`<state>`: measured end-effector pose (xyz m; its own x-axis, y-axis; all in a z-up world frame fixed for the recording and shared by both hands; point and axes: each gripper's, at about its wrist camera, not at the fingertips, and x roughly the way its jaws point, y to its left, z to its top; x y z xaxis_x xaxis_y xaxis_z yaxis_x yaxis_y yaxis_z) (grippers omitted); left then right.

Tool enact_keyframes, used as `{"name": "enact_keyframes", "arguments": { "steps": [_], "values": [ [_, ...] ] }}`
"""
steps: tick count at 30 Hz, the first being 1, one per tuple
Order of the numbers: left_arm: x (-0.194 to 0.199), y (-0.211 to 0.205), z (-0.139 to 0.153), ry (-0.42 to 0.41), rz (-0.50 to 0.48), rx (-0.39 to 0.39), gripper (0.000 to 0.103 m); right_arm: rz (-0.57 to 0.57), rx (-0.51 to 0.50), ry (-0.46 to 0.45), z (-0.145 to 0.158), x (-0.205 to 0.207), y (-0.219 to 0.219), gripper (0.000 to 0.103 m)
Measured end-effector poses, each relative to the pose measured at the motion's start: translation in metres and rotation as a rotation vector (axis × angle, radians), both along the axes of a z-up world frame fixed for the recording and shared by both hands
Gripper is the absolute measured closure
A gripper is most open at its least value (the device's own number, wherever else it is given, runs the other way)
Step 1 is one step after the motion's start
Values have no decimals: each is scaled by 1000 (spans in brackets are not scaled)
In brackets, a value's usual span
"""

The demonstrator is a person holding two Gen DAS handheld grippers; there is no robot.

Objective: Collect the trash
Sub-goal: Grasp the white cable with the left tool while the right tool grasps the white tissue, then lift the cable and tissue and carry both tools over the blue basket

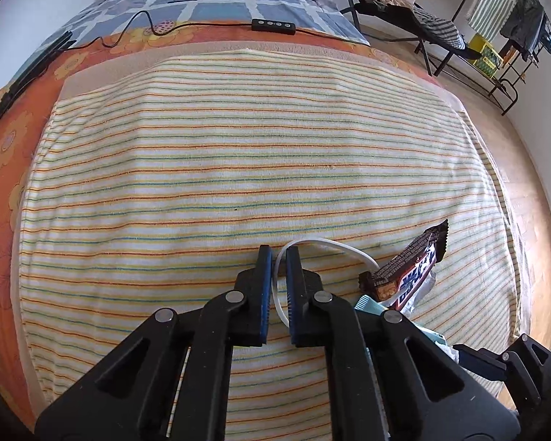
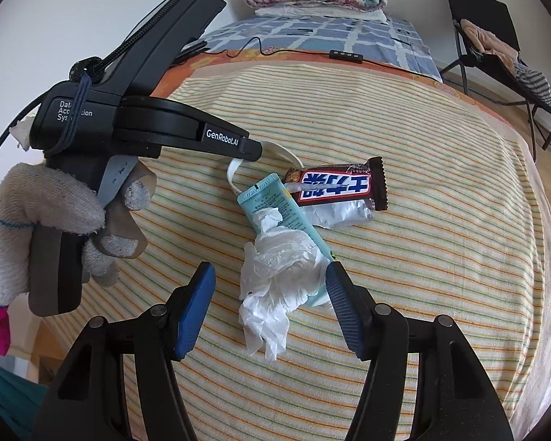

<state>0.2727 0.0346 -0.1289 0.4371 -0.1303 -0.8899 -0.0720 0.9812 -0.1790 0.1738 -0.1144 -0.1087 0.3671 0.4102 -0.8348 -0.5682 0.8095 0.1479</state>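
Trash pile sits mid-frame in the right wrist view: a crumpled tissue (image 2: pixel 275 275) on a teal tube (image 2: pixel 275 205), with a candy wrapper (image 2: pixel 338 185) just behind. All of it looks light and floppy, so I'd pinch the tissue by its bunched middle; the wrapper is probably slippery foil.

The left gripper (image 1: pixel 278 253) is nearly closed around a thin white strip (image 1: pixel 334 246), though I can't tell if it's truly clamped. The right gripper (image 2: pixel 270 286) is spread wide on either side of the tissue.

Everything lies on a striped towel (image 1: pixel 202 165) over a bed, soft and wrinkly. There's a chair (image 2: pixel 496 47) at upper right.
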Motion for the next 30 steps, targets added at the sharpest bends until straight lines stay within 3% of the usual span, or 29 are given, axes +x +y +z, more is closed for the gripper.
{"name": "enact_keyframes", "arguments": {
  "steps": [5,9,15,22,26,30],
  "values": [
    [-4,13,10,-28,29,-3,98,12,-38,-16,-4,-2,6,52],
    [-8,22,22,-57,49,23,98,6,-42,-3,-7,1,6,70],
    [-14,39,36,-83,91,36,98,-6,-14,8,-6,3,-1,77],
    [-28,45,60,-133,65,77,98,-24,11,0,0,2,-8,80],
    [-39,40,62,-102,9,114,98,-26,26,-6,5,2,-10,80],
    [-62,29,54,-74,-42,93,98,-25,37,-14,11,1,-11,80]
  ]
}}
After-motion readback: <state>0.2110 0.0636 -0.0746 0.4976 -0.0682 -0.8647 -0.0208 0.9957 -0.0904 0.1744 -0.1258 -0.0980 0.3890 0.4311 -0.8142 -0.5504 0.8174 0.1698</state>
